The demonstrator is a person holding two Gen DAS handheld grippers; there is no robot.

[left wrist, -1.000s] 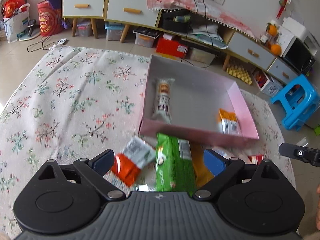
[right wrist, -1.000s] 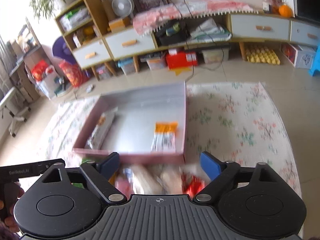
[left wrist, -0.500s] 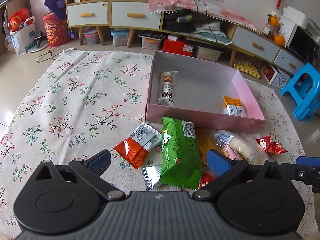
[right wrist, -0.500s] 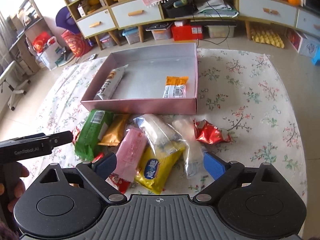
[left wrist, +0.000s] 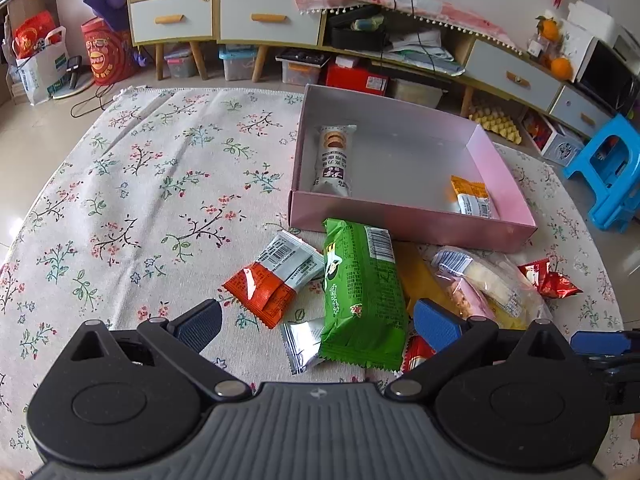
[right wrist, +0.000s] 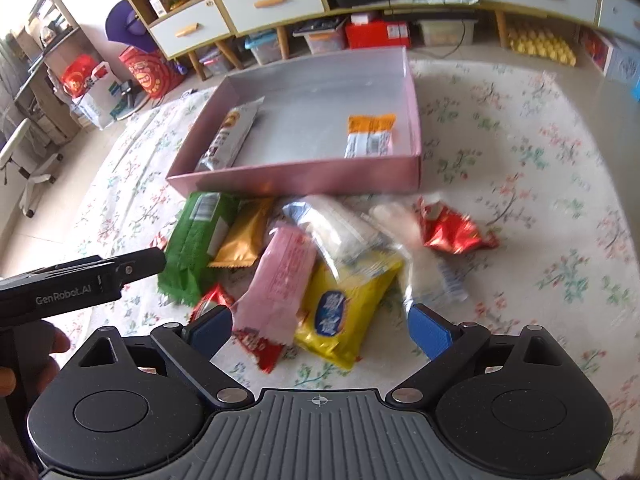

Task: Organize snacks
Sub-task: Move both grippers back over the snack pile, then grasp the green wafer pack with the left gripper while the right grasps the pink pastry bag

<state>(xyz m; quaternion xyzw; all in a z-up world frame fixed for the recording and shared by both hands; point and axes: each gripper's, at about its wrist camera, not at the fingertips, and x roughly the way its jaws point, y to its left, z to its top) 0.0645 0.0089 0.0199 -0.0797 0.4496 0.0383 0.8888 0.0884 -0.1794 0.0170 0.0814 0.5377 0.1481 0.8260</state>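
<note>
Between the left tongs [left wrist: 316, 320], spread wide and holding nothing, sits the near end of a green pack [left wrist: 362, 296], with a silver wrapper [left wrist: 302, 342] tucked against its left edge. Just ahead and left lies an orange-and-grey sachet [left wrist: 276, 276], barcode up. Right tongs [right wrist: 320, 326] gape too, empty, their tips either side of a pink pack [right wrist: 280, 280] and a yellow bag [right wrist: 344, 304] with blue lettering too blurred to read.

Count the loose heap ahead of the right tongs: green pack [right wrist: 196, 244], gold bar [right wrist: 242, 236], pink pack, yellow bag, two clear bags [right wrist: 340, 228], a crumpled red wrapper [right wrist: 452, 232] out right, and a small red packet [right wrist: 256, 344] near the left tip. All of them rest on the floral cloth [right wrist: 540, 208].

Beyond the heap stands one pink box [right wrist: 296, 178], and it holds two snacks: a long white biscuit tube [right wrist: 230, 138] along its left wall and an orange-topped sachet [right wrist: 370, 136] near its right front corner.

Only the right camera catches the side of the left tongs, printed "GenRobot.AI", and the yellow bag in full. Only the left camera shows the orange-and-grey sachet and silver wrapper, plus a blue stool [left wrist: 608, 172] far right.
</note>
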